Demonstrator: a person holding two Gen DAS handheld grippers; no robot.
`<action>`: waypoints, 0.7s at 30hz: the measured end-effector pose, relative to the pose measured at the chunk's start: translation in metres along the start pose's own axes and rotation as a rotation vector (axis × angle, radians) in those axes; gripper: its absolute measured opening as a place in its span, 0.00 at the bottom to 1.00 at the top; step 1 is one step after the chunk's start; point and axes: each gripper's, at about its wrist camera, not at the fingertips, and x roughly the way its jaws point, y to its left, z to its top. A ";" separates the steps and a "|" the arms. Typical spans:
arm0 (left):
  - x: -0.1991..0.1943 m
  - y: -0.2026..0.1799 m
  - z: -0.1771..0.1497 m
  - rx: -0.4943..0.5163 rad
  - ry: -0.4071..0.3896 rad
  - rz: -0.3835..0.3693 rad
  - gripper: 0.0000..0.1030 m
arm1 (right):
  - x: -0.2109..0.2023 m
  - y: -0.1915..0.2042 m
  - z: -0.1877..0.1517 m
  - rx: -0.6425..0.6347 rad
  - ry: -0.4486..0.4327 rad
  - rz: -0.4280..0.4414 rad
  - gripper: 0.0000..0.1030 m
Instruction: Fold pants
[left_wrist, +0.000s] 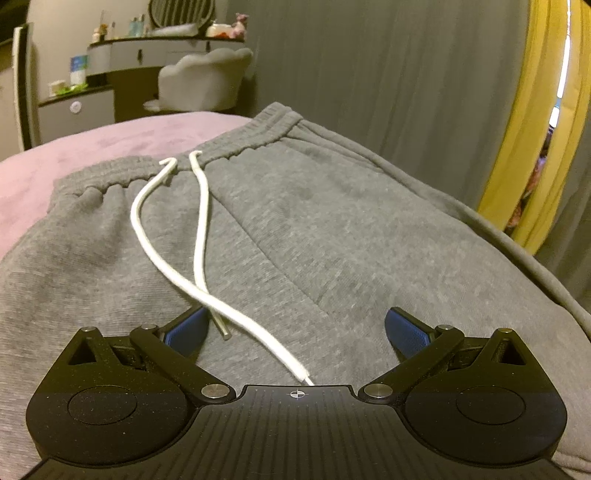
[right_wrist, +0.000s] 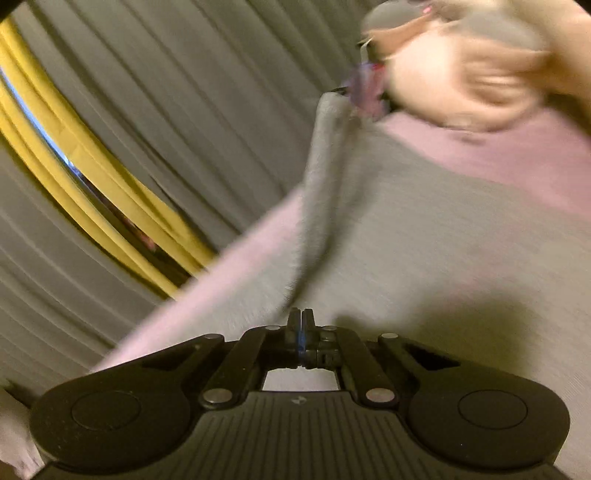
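1. While the pants lie spread on the bed, waist end toward its far edge, the fold looks barely begun: the waistband lies flat and both leg panels are still side by side in the left wrist view.
2. Left claw: jaws wide apart, hovering low over the front of the pants below the waistband, gripping nothing. The white drawstring trails loose down the cloth and runs between the blue pads without being pinched.
3. Right claw: jaws fully together. Grey cloth rises in a ridge from just ahead of the tips, so a pinch on a pants edge seems likely, but the view is heavily blurred and I cannot tell for certain that cloth is caught.
4. Step in hand, as judged: right side taking up one edge for a lengthwise fold, leg over leg.
5. Next move calls for the left claw to close on the matching waist-side edge, keeping clear of the drawstring, then both carrying the edge across together so the layers lie even.
6. Risk: drawstring dragged under the fold.
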 end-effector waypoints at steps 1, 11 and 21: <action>-0.001 0.001 0.000 0.000 0.006 -0.007 1.00 | -0.006 -0.011 -0.007 0.016 0.008 -0.007 0.00; -0.007 0.005 -0.004 -0.033 -0.007 -0.031 1.00 | 0.051 0.012 0.032 0.126 -0.028 0.111 0.39; -0.002 0.001 -0.006 -0.045 -0.037 0.002 1.00 | 0.125 0.011 0.047 0.407 -0.004 0.149 0.31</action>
